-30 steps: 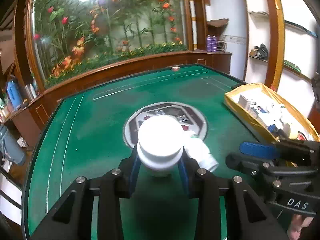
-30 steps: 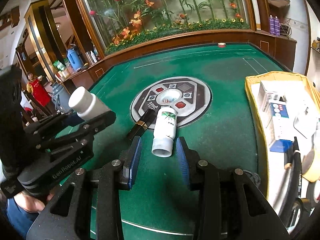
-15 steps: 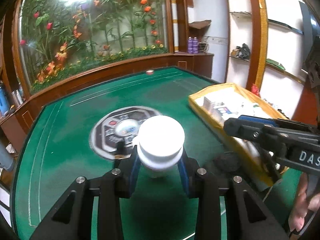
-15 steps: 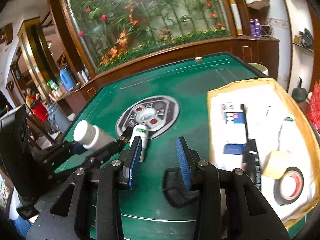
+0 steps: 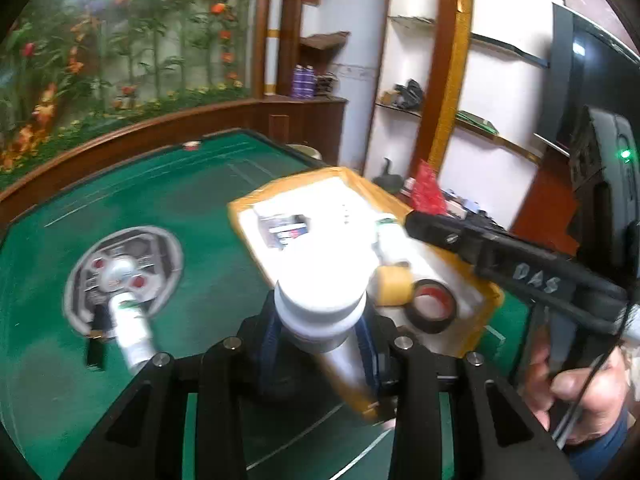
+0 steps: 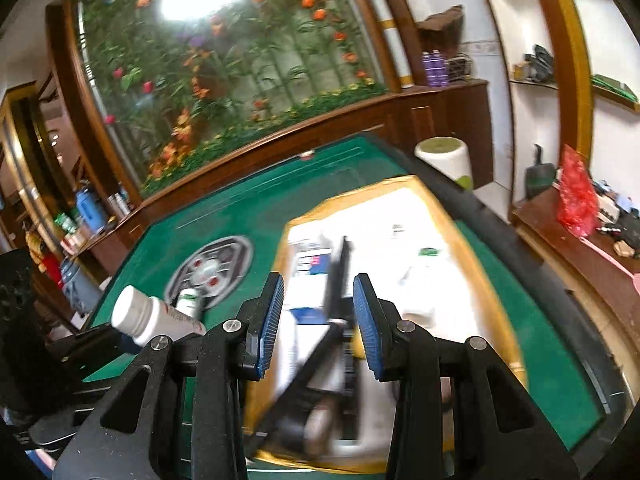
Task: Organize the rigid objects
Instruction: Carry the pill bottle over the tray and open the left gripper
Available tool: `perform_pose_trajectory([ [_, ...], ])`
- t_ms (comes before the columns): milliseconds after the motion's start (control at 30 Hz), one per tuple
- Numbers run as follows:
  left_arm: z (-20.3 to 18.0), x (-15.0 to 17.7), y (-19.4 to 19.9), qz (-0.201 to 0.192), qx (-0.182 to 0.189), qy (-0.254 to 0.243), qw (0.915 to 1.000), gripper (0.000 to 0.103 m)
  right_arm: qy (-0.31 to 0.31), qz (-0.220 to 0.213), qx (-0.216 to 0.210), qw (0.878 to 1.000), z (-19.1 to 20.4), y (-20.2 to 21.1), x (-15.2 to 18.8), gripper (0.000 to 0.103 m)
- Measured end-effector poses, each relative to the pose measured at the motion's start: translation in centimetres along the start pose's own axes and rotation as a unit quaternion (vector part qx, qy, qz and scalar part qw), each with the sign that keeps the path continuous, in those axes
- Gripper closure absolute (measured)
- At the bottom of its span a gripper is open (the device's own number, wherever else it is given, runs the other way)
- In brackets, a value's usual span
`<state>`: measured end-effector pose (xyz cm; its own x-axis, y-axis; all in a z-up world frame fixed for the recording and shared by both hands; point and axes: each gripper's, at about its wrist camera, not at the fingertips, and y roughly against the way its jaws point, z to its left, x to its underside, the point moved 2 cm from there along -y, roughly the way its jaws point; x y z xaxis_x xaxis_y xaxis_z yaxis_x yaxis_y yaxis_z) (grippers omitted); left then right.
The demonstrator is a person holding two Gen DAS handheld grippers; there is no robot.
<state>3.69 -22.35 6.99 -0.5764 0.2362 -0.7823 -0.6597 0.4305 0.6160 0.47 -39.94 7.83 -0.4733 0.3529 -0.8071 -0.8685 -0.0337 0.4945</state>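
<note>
Yellow tray [image 5: 486,292] holds tape rolls [image 5: 434,306], boxes [image 5: 282,230]. Left gripper [image 5: 320,334] clamps white bottle [image 5: 320,300] beside tray; right gripper [image 6: 318,316] open, empty, above tray on green table [image 5: 160,200].

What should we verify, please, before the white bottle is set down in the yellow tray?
1. Grip: left hand-held gripper is shut on the white bottle, cap toward the camera. Ok.
2. Position: the bottle appears in front of the yellow tray, near its corner; height above it cannot be told.
3. Landing spot: yellow tape roll and black tape roll lie close by in the tray. Cannot tell if room remains.
4. Right hand-held gripper: open, empty, over the tray. Ok.
5. Leftovers: the green-labelled bottle lies on the green table. Not ok.
</note>
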Motion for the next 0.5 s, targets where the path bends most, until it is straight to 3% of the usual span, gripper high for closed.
perform_pose_trajectory([
  [200, -3.0, -0.9, -3.2, 0.038, 0.034, -0.008, 0.9987, 0.067, -0.018, 0.010, 0.037, 0.999, -3.8, -0.6, 0.0, 0.067],
  [500, -3.7, -0.7, -6.6, 0.081, 0.049, 0.000, 0.9955, 0.067, -0.022, 0.043, 0.042, 0.998, -5.5, -2.1, 0.7, 0.067],
])
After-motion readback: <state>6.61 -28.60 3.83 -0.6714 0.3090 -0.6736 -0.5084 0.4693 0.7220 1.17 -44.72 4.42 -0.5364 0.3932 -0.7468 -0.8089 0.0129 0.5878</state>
